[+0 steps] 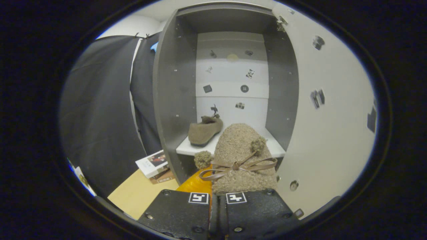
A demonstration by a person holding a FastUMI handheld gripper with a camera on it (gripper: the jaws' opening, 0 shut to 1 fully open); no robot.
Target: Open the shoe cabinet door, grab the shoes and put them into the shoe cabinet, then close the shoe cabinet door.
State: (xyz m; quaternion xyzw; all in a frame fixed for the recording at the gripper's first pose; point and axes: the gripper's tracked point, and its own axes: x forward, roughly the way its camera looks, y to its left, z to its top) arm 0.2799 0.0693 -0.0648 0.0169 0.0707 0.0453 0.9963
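Fuzzy shoe [243, 156] — bow on top — rides clamped in the nearly closed jaws before the open shoe cabinet [173, 96].

Tan fuzzy shoe [242, 156]; grey cabinet [173, 100].

Two shoes: one [205, 130] on the cabinet [173, 100] shelf, one [242, 156] just ahead of the gripper [217, 200], whose two fingers are closed together at its heel. Two pompoms and one bow on the near shoe. One open door [330, 133]. Two stacked books [155, 165] beside the cabinet.
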